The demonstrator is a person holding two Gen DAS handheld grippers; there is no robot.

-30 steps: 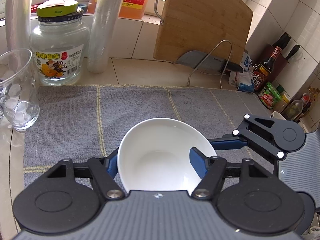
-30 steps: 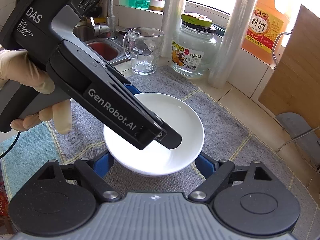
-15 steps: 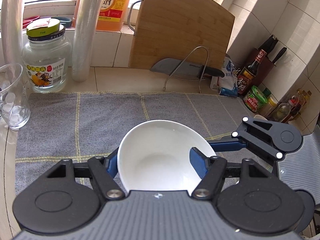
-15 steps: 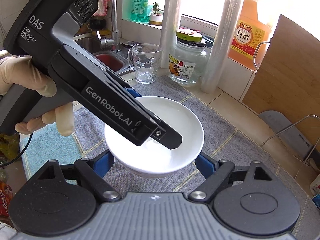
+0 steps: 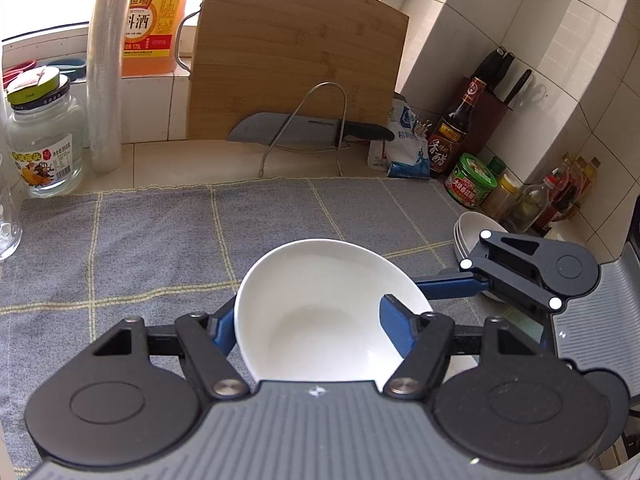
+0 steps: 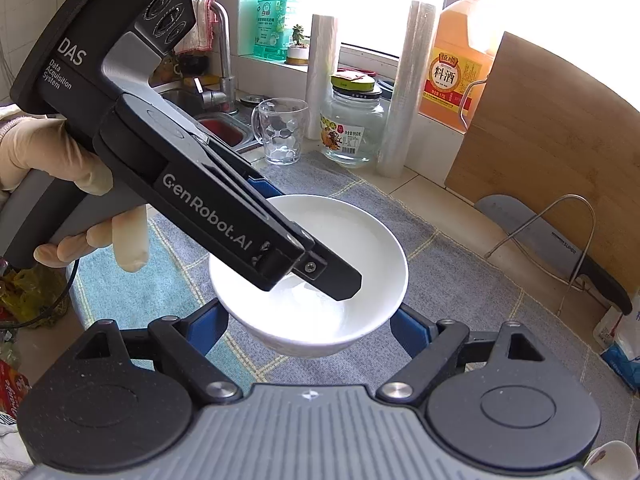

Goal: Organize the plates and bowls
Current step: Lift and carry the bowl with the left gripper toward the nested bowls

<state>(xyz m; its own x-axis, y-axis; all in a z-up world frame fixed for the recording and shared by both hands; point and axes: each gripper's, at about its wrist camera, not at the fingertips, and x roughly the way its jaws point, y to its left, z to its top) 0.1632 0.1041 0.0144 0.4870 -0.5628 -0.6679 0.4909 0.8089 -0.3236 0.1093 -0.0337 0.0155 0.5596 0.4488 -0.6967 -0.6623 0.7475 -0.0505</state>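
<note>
A white bowl [image 5: 320, 304] is held above the grey checked towel [image 5: 160, 232]. My left gripper [image 5: 308, 332] is shut on its rim, one finger inside and one outside; this shows in the right wrist view [image 6: 320, 280]. The bowl also shows in the right wrist view [image 6: 352, 232]. My right gripper [image 6: 308, 328] has its fingers spread on either side of the bowl's base, apart from it, and it shows in the left wrist view [image 5: 532, 272]. A stack of white bowls [image 5: 470, 228] sits at the towel's right edge.
A glass jar [image 5: 44, 140], film rolls [image 5: 106, 64], orange bottle [image 5: 154, 16], cutting board [image 5: 296, 64], knife on a wire rack [image 5: 304, 130] and sauce bottles [image 5: 456, 136] line the back. A glass mug [image 6: 280, 132] and sink [image 6: 216, 124] are left.
The left gripper has lifted the bowl and carried it right, toward the stack of bowls. The right gripper has stayed spread beneath the bowl.
</note>
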